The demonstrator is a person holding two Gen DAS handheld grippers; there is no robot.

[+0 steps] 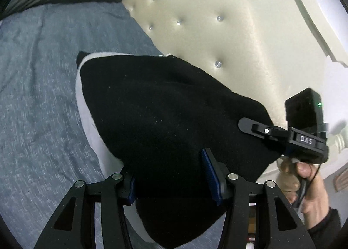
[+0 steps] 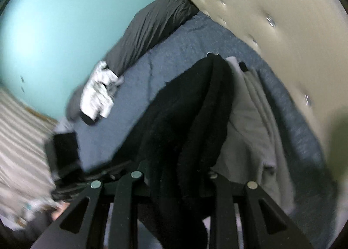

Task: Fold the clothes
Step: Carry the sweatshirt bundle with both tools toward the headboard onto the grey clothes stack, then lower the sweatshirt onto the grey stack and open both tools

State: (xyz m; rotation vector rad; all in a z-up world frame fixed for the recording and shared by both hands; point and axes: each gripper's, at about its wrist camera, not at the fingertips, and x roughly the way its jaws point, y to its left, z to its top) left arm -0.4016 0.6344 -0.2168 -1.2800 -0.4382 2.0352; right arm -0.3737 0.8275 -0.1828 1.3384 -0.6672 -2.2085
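Black garment (image 1: 165,114) — over blue bedspread (image 1: 39,88)

A black fleece-like garment (image 1: 165,118) with a pale lining fills the middle of the left wrist view, spread out taut and lifted, its white edge showing along the left side. In the right wrist view the same black garment (image 2: 184,123) hangs in long vertical folds down the centre of the frame, with a light grey garment (image 2: 250,118) just beside it to the right.
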